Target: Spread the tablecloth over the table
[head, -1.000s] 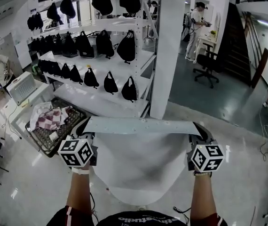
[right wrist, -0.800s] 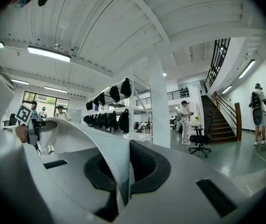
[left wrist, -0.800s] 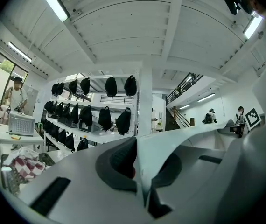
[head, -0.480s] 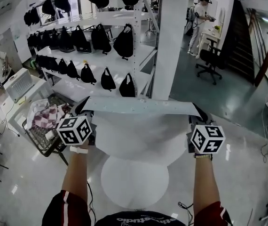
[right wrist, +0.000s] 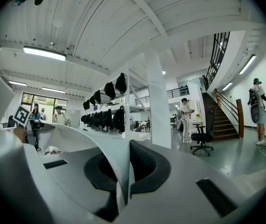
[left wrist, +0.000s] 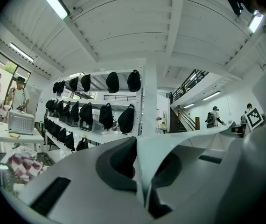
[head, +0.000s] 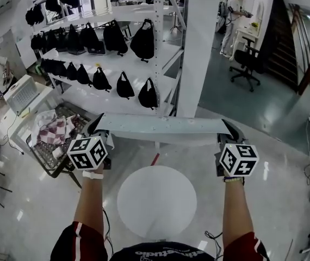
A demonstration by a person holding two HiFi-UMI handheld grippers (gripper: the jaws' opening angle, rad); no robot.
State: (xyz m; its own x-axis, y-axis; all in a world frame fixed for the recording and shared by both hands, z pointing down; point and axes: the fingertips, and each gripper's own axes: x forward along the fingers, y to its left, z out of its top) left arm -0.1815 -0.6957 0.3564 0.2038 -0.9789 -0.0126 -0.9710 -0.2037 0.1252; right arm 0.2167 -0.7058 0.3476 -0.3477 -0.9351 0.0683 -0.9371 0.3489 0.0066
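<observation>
My left gripper and right gripper each pinch an end of the tablecloth; it is stretched level between them so it can fall flat; it hangs raised beyond the bare round table.

Print on the person's shirt is upside down, unreadable.

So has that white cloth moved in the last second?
Yes. The tablecloth has swung up the picture toward the shelves, uncovering the round table it hid before.
</observation>
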